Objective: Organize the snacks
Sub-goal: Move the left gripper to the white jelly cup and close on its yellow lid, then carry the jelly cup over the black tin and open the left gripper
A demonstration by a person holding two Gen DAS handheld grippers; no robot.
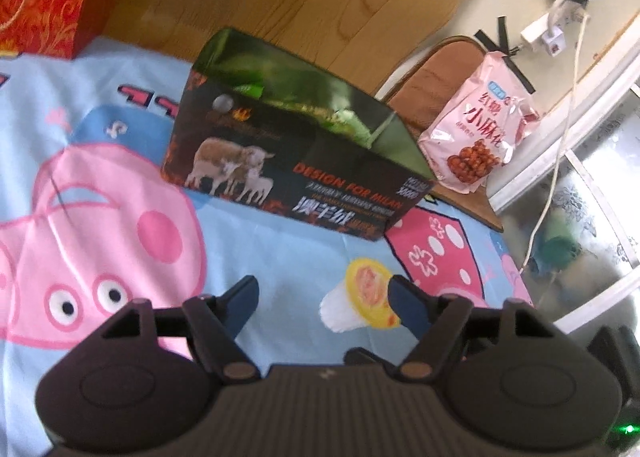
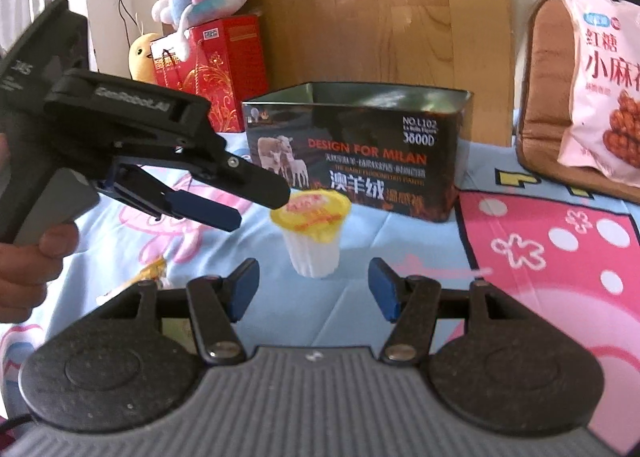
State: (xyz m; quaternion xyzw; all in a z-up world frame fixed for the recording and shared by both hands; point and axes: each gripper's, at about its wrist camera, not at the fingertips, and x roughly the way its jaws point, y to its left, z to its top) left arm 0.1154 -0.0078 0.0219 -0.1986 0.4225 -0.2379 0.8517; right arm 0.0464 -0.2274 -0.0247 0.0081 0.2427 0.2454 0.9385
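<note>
1. Jelly cup [image 2: 312, 235] stands upright mid-bed on the cartoon sheet [image 2: 540, 257], just before the open tin [image 2: 356, 149].
2. My left tongs [image 2: 248, 203] and right tongs [image 2: 314, 291]: both open, empty.
3. Cup looks light, thin, crushable; grip ribbed sides below lid, gently.

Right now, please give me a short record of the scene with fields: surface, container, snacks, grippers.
surface: cartoon-print cloth
container: open dark tin, upright on the cloth
snacks: jelly cup upright in front of the tin; pink snack bag leaning to the right
left gripper: open, empty
right gripper: open, empty, facing the jelly cup
</note>
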